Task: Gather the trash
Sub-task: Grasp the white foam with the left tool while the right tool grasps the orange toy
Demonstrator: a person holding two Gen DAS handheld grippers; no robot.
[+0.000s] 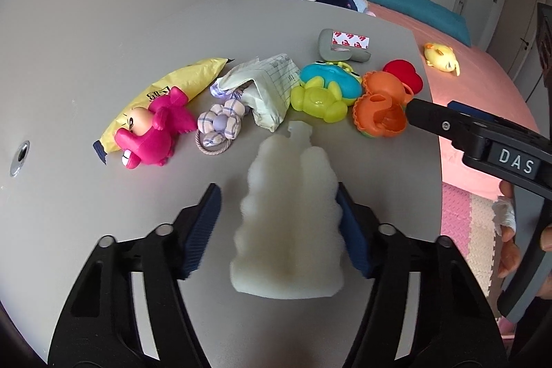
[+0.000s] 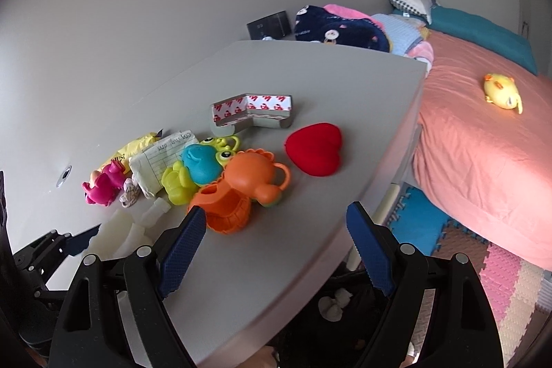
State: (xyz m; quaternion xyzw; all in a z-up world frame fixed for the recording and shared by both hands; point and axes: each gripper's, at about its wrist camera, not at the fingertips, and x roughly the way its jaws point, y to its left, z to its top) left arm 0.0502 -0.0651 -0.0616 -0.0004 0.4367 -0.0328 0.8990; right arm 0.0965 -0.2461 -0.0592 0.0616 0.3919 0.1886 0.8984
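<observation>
A white foam piece [image 1: 289, 223] lies on the grey table [image 1: 103, 57] between the jaws of my left gripper [image 1: 277, 192]. The right pad [image 1: 350, 230] touches the foam, while the left pad [image 1: 205, 223] stands a small gap off it. A yellow wrapper [image 1: 186, 78], a crumpled lined paper [image 1: 269, 85] and a grey corner guard with printed tape [image 2: 252, 112] lie further back. My right gripper [image 2: 276, 209] hangs open and empty over the table's front edge, just right of an orange toy [image 2: 241, 192].
Toys crowd the table: a pink figure [image 1: 151, 133], a plaid hair tie [image 1: 220, 123], a green and blue frog [image 1: 324, 92], a red heart [image 2: 315, 149]. A pink bed [image 2: 483, 161] stands to the right. A dark bin with white wads [image 2: 333, 306] sits below the table edge.
</observation>
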